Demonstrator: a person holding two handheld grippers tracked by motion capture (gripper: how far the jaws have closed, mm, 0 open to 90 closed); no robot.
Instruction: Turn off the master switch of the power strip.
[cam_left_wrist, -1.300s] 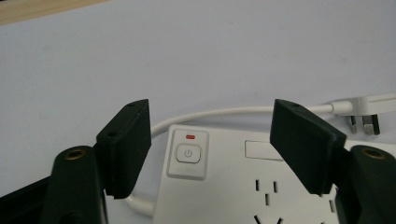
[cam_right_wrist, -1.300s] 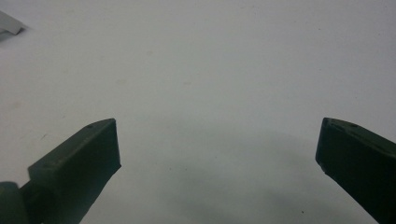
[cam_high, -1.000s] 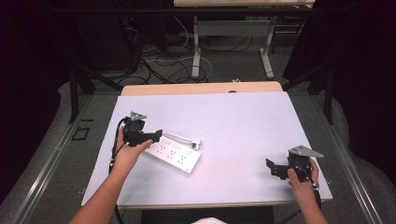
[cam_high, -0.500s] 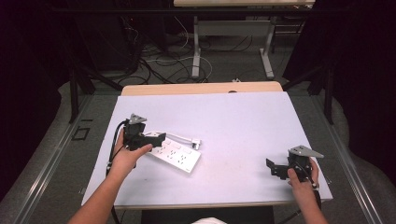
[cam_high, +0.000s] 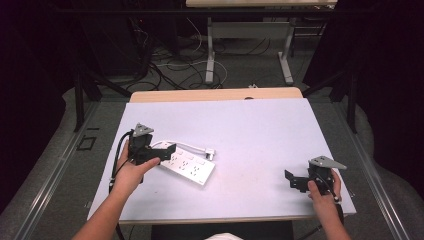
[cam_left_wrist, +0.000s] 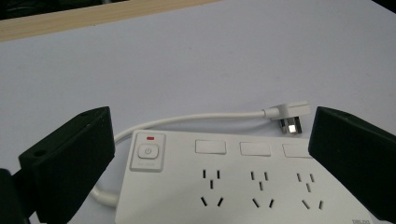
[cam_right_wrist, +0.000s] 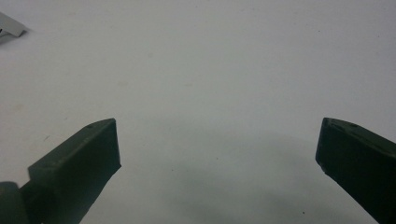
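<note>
A white power strip (cam_high: 187, 166) lies flat on the pale table (cam_high: 260, 130), left of centre. Its short white cable curls round to a flat plug (cam_high: 210, 154) just behind it. My left gripper (cam_high: 167, 149) hovers over the strip's switch end. Its jaws have just been opening and now stand wide. In the left gripper view the strip (cam_left_wrist: 243, 186) with its switch (cam_left_wrist: 148, 151) lies below and between the jaws, and the pads do not touch it. The plug (cam_left_wrist: 289, 114) rests beyond. My right gripper (cam_high: 292, 181) rests open near the front right corner, jaws apart over bare table (cam_right_wrist: 210, 70).
A wooden strip (cam_high: 215, 95) runs along the table's far edge. Beyond it stand another table's legs (cam_high: 210, 55) and loose cables on the floor. In the right gripper view a white corner of the power strip (cam_right_wrist: 9, 28) shows at the top left.
My left gripper has drawn back slightly along the strip and lifted a little, with its jaws wider apart. The right gripper has stayed still.
</note>
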